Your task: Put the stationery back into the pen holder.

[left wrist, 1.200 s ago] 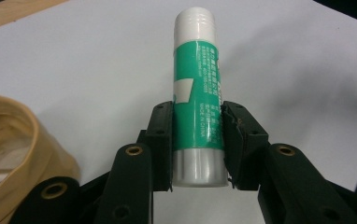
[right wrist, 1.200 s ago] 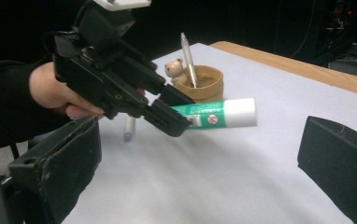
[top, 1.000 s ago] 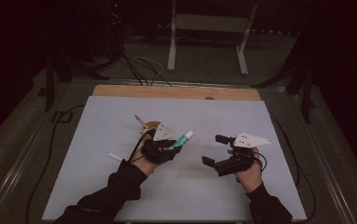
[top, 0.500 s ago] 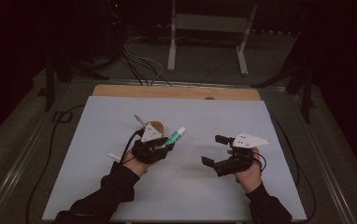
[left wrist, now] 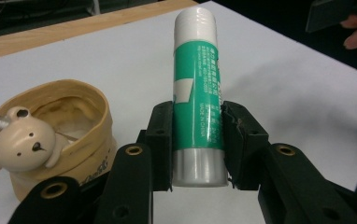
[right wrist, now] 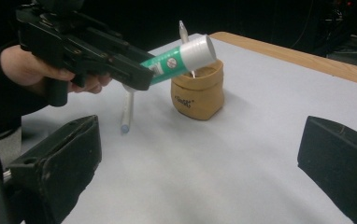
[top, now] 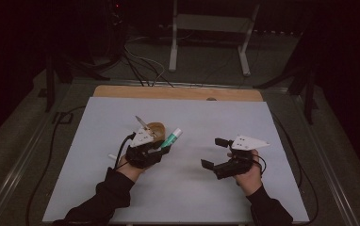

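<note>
Green-labelled glue stick (left wrist: 197, 93) sits clamped near its base in the left gripper (left wrist: 197, 140), above the tan pouch (left wrist: 62, 135); right gripper (right wrist: 200, 154) gapes, empty; tilted tube may tip the light pouch.

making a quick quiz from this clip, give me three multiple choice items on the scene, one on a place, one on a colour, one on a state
1. Where is the tan pouch?
A. on the white sheet
B. on the floor
C. in the right gripper

2. What colour is the glue stick label?
A. red
B. green
C. yellow

3. How does the right gripper stand?
A. shut on the glue stick
B. shut on a pen
C. open, holding nothing

Answers:
1. A, the pouch stands on the white sheet just past the left gripper.
2. B, the label is green between a white cap and a grey base.
3. C, in the right gripper view its jaws stand wide apart with bare sheet between them, while the left gripper is clamped on the glue stick.
</note>
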{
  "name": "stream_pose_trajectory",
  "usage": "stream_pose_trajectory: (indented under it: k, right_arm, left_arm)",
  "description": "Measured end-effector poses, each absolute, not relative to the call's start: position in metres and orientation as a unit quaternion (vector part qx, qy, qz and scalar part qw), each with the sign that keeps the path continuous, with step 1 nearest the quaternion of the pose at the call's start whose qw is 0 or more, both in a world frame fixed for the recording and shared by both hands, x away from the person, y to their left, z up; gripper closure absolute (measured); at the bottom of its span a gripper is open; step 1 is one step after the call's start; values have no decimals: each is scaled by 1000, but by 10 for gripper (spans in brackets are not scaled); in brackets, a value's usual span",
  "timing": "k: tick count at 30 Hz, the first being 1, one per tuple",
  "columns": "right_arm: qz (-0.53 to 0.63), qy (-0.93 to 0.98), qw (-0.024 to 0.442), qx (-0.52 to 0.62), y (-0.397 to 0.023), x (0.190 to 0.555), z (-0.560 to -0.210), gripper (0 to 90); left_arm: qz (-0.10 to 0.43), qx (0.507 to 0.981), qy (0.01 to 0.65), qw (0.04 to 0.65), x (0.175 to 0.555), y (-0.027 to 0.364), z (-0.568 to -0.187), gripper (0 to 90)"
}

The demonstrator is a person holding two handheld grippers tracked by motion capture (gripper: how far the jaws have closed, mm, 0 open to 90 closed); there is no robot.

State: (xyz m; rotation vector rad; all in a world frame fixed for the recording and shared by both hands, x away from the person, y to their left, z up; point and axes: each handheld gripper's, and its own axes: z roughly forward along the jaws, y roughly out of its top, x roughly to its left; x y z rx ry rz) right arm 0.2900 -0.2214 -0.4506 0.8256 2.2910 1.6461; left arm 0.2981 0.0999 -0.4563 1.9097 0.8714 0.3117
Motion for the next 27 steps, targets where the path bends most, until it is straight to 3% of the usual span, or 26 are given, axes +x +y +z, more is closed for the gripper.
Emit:
stream_pose_trajectory:
  k: [27]
  right_arm:
    - [541, 780, 117, 291, -218, 291, -455, 0]
  left_arm:
    - [128, 765, 360, 518, 274, 115, -472, 667]
